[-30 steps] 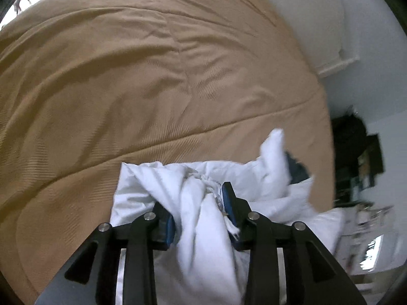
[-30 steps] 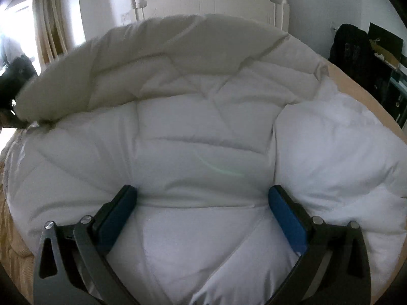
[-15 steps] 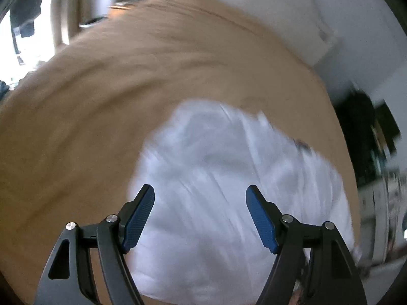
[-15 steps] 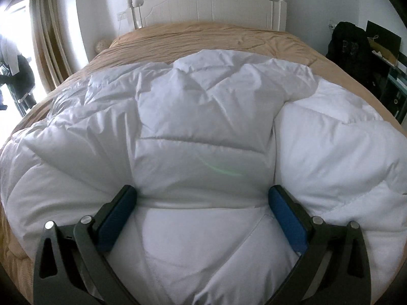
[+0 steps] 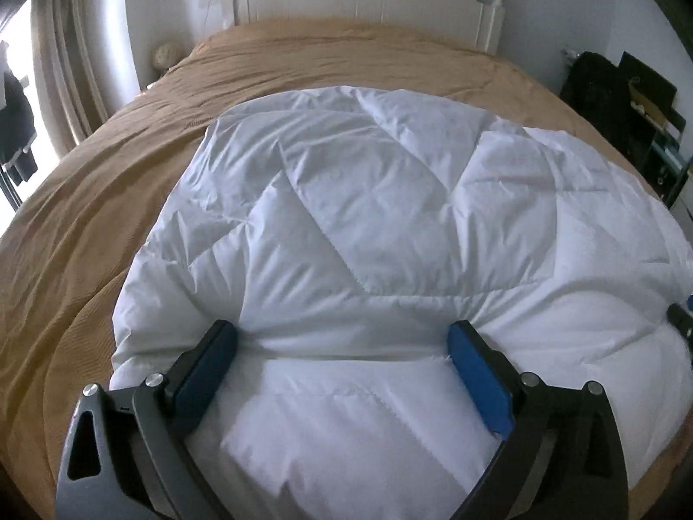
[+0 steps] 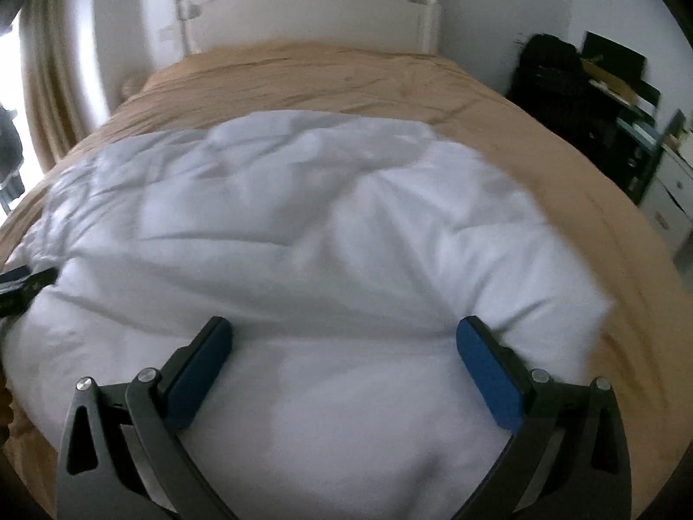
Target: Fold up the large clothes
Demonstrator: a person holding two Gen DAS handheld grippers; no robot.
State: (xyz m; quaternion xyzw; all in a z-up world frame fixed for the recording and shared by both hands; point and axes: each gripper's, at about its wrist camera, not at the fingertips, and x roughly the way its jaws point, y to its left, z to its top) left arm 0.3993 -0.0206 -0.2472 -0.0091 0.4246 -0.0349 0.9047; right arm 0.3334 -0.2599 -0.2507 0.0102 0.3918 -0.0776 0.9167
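A big white quilted garment [image 5: 390, 216] lies folded and puffy on the tan bedspread [image 5: 108, 199]. My left gripper [image 5: 342, 331] points down onto its near edge. Its jaws are opening wide, and the padded fabric bulges between the blue pads [image 5: 476, 372] without being pinched. In the right wrist view my right gripper [image 6: 345, 325] stands equally wide over the same garment [image 6: 303, 225], fabric swelling up between its fingers [image 6: 195, 368]. Each gripper's tip shows at the edge of the other's view, the right one [image 5: 682, 320] and the left one [image 6: 26, 281].
A white headboard [image 6: 303, 4] stands at the far end of the bed. Curtains and a bright window [image 5: 65, 52] are on the left. Dark bags and shelves [image 6: 576, 86] crowd the right side. Bare tan bedspread [image 6: 563, 151] surrounds the garment.
My left gripper let go of the bunched white fabric, opened wide, and swung round toward the headboard. The raised flap dropped flat. The right gripper shifted a little over the garment.
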